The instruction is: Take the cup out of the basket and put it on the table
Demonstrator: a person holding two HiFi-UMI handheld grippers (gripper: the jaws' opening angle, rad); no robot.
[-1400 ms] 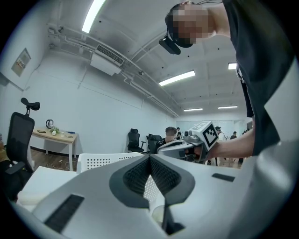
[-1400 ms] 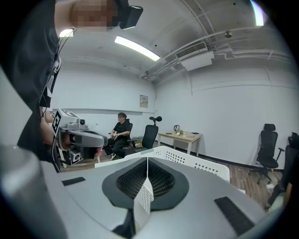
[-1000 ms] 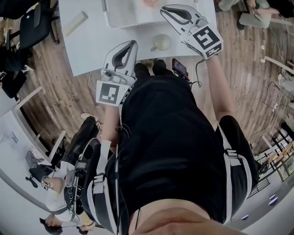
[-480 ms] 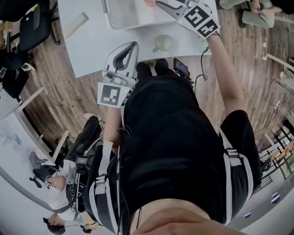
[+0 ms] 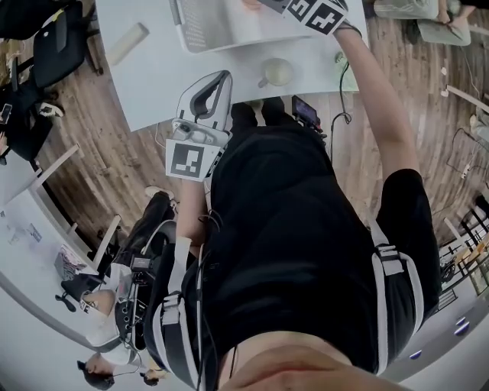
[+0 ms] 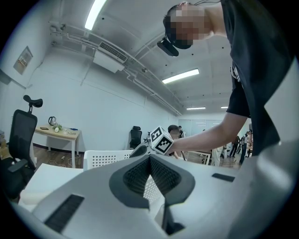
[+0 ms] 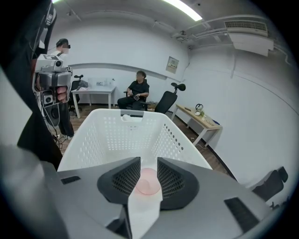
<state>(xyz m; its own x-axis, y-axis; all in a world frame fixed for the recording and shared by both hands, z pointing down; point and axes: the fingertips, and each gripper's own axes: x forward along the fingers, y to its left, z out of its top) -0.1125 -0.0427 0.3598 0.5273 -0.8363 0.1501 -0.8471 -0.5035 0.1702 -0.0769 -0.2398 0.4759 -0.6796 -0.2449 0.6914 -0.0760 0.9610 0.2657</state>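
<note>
A white perforated basket (image 5: pixel 200 29) stands at the far side of the white table (image 5: pixel 153 84). In the right gripper view a pink cup (image 7: pixel 148 182) lies on the floor of the basket (image 7: pixel 117 135). My right gripper (image 7: pixel 148 173) hovers above it, open, with one jaw to each side of the cup in that view. The head view shows only the right gripper's marker cube (image 5: pixel 319 14) over the basket. A pale cup (image 5: pixel 276 72) stands on the table near the front edge. My left gripper (image 5: pixel 220 76) is shut and empty at the table's front edge.
A dark phone-like device (image 5: pixel 302 111) lies at the table's front edge on the right. A pale oblong object (image 5: pixel 126 38) rests on the table's left part. Office chairs (image 5: pixel 46 46) stand to the left, and a seated person (image 5: pixel 114 305) is behind me.
My right gripper has moved forward from above the table's front right part to over the basket. The left gripper has hardly moved.
</note>
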